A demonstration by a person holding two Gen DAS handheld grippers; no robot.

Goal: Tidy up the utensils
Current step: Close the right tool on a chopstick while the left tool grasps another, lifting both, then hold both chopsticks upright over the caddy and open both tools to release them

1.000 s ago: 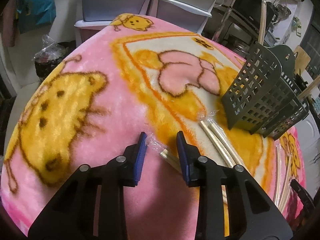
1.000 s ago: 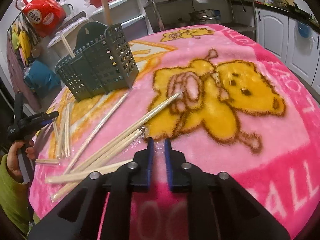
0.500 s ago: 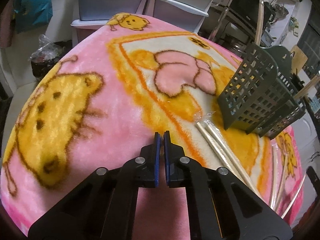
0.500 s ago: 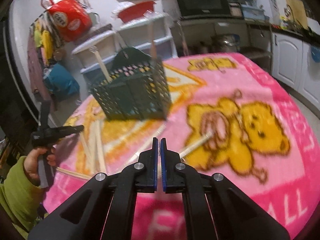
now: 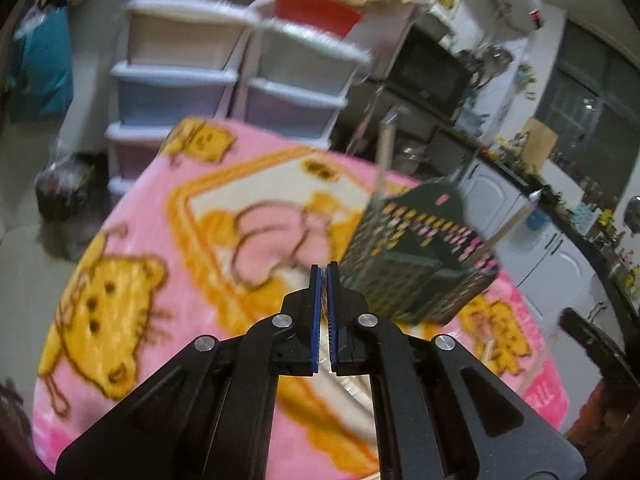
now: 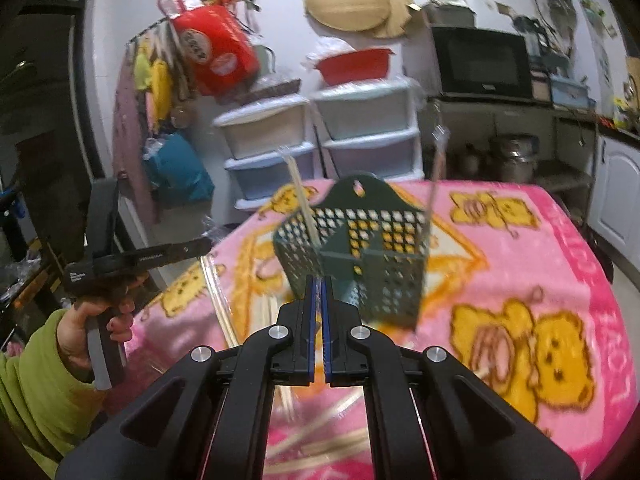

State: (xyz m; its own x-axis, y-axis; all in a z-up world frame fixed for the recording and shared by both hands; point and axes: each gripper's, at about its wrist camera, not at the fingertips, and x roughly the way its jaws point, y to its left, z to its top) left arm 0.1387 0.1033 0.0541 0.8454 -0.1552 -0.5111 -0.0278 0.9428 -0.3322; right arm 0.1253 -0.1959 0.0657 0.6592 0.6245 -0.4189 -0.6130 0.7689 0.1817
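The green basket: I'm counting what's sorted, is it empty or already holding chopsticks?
Holding some. Two wrapped chopsticks stand up out of the green basket.

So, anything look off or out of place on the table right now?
Yes. Wrapped chopsticks lie scattered on the pink blanket beside the green basket instead of inside it; only a couple stand in it. The basket also looks tilted, though motion blur makes that uncertain.

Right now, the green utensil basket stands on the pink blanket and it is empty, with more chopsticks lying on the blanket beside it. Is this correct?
Not quite: the green utensil basket is not empty. The right wrist view shows chopsticks already standing in it. The rest holds: it stands on the pink blanket, with more chopsticks lying beside it.
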